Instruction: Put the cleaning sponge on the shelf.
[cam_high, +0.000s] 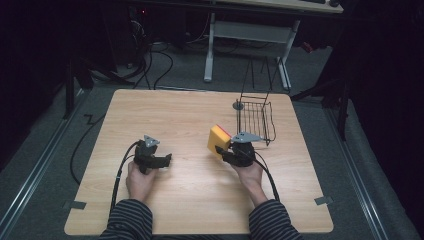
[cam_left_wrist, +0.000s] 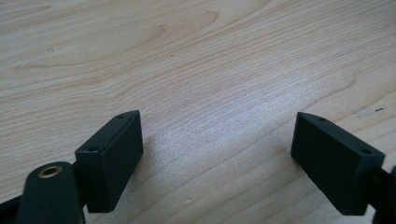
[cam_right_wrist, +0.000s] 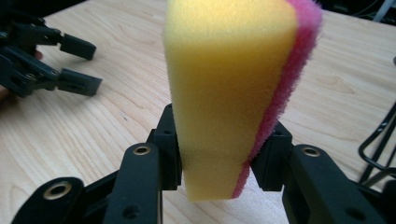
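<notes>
The right gripper (cam_high: 226, 150) pinches the soft yellow sponge with a pink side (cam_high: 218, 138), standing tall above the wooden table (cam_high: 180, 115). The black wire basket (cam_high: 256, 119) sits just behind, nearest this hand. The left gripper (cam_high: 162, 160) rests spread, holding nothing.

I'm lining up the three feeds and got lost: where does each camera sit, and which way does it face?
High view: above the person's side, looking forward and down on the table; both striped sleeves, hands and tongs show.
Left gripper view: on the left tongs, looking along open jaws at bare wood.
Right gripper view: on the right tongs, looking along jaws clamped on the sponge.
Shared: the high and right gripper views both show the sponge, the left tongs and the basket.
</notes>
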